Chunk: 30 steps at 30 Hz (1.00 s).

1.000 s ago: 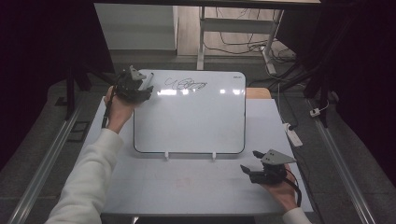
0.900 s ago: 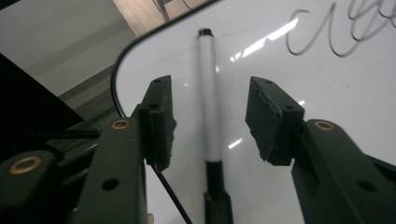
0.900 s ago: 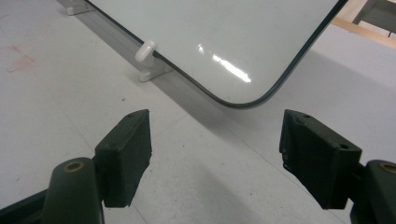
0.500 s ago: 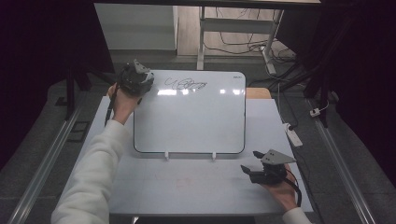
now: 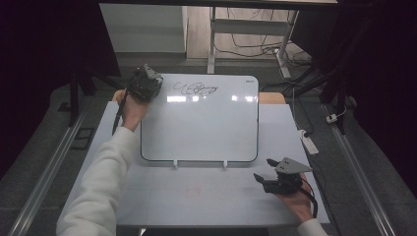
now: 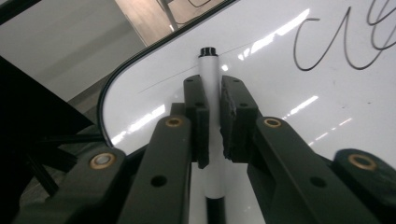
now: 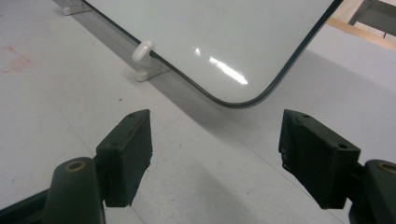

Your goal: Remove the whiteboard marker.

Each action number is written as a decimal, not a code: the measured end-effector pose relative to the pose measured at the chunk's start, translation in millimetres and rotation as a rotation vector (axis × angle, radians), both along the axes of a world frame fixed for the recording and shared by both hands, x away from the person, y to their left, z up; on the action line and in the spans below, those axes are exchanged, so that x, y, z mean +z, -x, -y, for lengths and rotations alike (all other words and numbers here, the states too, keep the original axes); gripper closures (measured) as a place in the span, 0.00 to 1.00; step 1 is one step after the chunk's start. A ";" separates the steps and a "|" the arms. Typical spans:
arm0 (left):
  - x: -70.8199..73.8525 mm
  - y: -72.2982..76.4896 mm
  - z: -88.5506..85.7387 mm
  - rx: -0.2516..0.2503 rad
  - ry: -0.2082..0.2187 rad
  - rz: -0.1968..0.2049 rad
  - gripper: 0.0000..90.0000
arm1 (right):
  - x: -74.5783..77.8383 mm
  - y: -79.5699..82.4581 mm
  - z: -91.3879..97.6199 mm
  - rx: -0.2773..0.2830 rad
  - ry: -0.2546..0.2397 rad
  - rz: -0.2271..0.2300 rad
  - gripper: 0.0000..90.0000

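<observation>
The left tongs (image 6: 212, 119) have just been closing and now squeeze a white marker (image 6: 208, 70) at the far left corner of the whiteboard (image 5: 206, 128). The grab step looks done. Next, lift the marker carefully. The right tongs (image 7: 215, 158) wait wide open, holding nothing, near the worktop's (image 5: 206, 196) near right corner.

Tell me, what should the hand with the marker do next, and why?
Probably lift the marker off the whiteboard. The left gripper has just closed on its white barrel, which lies at the board's corner beside the scribble; the right gripper rests open.
</observation>
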<state>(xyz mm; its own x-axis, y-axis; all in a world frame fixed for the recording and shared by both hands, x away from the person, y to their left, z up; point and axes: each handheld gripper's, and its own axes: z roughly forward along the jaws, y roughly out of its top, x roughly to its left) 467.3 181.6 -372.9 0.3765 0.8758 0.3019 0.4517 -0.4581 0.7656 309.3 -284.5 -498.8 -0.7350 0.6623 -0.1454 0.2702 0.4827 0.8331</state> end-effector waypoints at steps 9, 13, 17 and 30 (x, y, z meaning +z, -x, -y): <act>12.9 29.1 -9.5 -0.072 0.058 0.034 0.91 | 2.2 1.8 2.0 -0.004 -0.010 0.015 0.29; 15.0 48.9 -11.5 -0.118 0.092 0.044 0.91 | 1.9 2.9 0.8 -0.002 -0.028 0.032 0.29; 6.5 88.9 -7.0 -0.222 0.167 0.051 0.91 | 2.9 4.9 -3.9 0.012 -0.065 0.024 0.29; -38.0 150.9 48.0 -0.466 0.312 -0.005 0.91 | 23.8 10.6 -48.4 0.109 -0.216 -0.103 0.34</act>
